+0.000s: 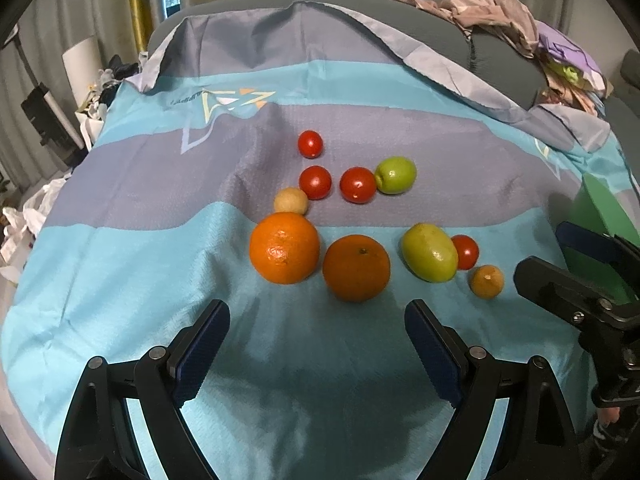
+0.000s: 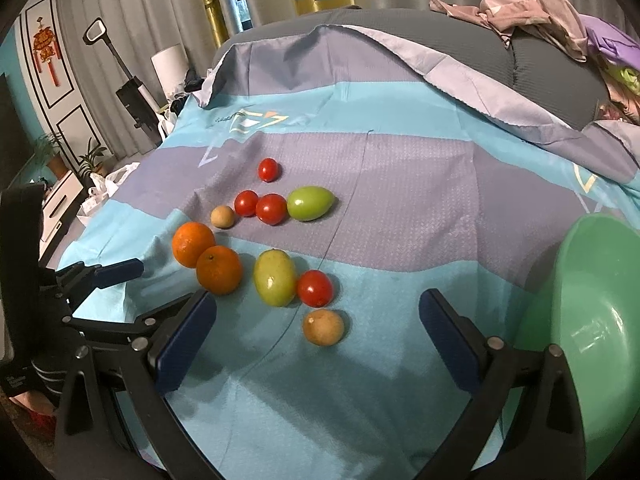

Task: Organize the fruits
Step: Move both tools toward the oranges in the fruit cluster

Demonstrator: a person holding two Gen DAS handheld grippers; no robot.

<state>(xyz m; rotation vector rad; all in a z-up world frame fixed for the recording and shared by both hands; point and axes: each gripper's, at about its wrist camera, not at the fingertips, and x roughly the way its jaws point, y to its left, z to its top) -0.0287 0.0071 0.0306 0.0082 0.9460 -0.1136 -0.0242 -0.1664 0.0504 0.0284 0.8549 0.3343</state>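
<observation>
The striped bedspread (image 1: 140, 240) lies under both tongs and carries all the fruit. The green bowl (image 2: 600, 320) sits just to the right of the right tongs (image 2: 318, 332), near their right finger, with its inside facing them; nothing shows in the part of it that is visible.

Ahead of the left tongs (image 1: 318, 330) lie two oranges (image 1: 285, 253) side by side, the nearer one (image 1: 356, 267) close beyond the tips. Right of those, and straight ahead of the right tongs, a green oval fruit (image 2: 275, 283) touches a red tomato (image 2: 315, 288). A second green fruit (image 1: 395, 175) lies farther out beside two tomatoes (image 1: 357, 184), with a fourth tomato (image 1: 310, 144) beyond. Smallest are two tan round fruits: one (image 2: 323, 327) just ahead between the right tongs' fingers, the other (image 1: 291, 201) behind the oranges.

Both tongs stand wide apart and hold nothing. All fruit looks to be on the cloth, so the sorting seems to be at its first pick. The next move probably calls for easing the right tongs forward around the near tan fruit, closing gently so it does not roll, then carrying it right to the bowl
</observation>
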